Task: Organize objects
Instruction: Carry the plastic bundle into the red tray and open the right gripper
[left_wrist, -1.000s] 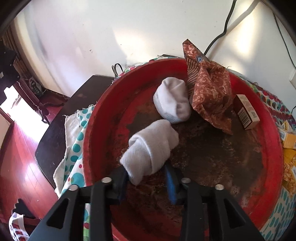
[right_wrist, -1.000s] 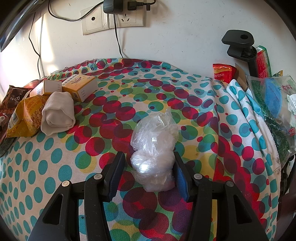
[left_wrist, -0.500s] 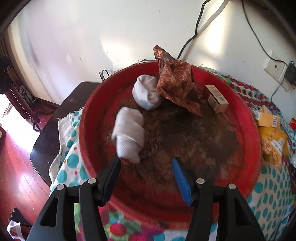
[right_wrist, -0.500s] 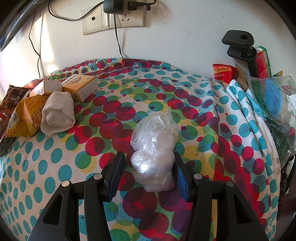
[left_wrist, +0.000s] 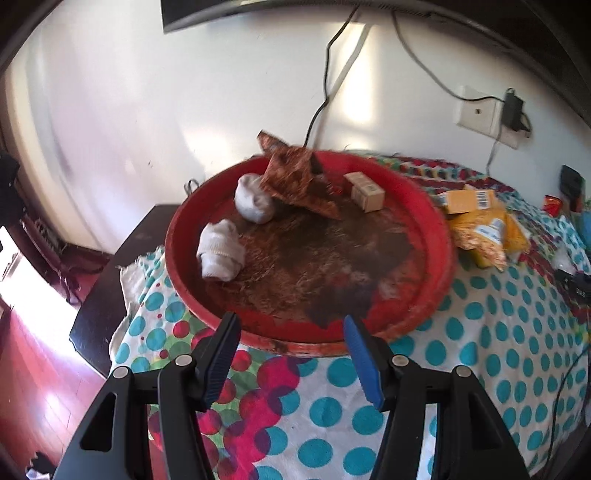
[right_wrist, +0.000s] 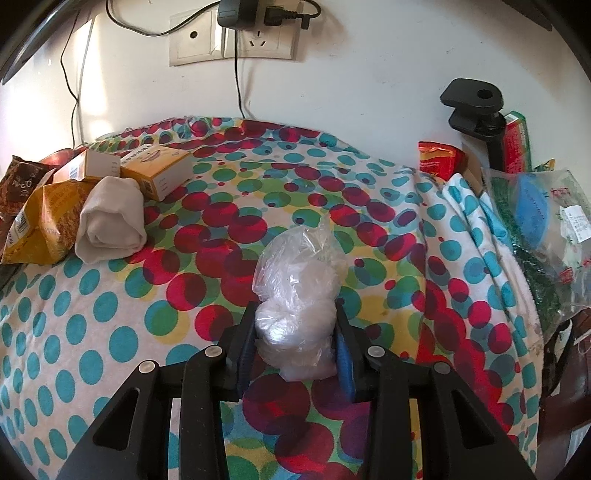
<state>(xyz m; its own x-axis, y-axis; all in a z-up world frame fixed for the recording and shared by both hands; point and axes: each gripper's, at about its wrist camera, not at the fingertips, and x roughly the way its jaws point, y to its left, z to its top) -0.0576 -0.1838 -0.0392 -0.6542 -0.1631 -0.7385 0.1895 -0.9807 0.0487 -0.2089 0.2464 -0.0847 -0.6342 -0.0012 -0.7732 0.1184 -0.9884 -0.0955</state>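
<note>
A round red tray (left_wrist: 439, 236) sits on the dotted cloth in the left wrist view. In it lie two rolled white socks (left_wrist: 221, 250) (left_wrist: 254, 199), a brown snack packet (left_wrist: 295, 177) and a small box (left_wrist: 367, 191). My left gripper (left_wrist: 291, 341) hangs open and empty just in front of the tray's near rim. In the right wrist view, my right gripper (right_wrist: 295, 341) is closing, and its pads press both sides of a crumpled clear plastic bag (right_wrist: 299, 288) lying on the cloth. A rolled cream sock (right_wrist: 110, 219) rests at the left.
Yellow boxes (right_wrist: 157, 173) and a yellow packet (right_wrist: 44, 221) lie beside the cream sock. A black clamp (right_wrist: 476, 107), red packets (right_wrist: 436, 158) and a green-blue bag (right_wrist: 532, 210) crowd the right side. Wall sockets (right_wrist: 232, 40) with cables are behind. A dark table edge (left_wrist: 110, 280) shows left of the tray.
My left gripper let go of the rolled sock into the tray, opened, and drew back off the tray. The right gripper's fingers closed in on the plastic bag without shifting place.
</note>
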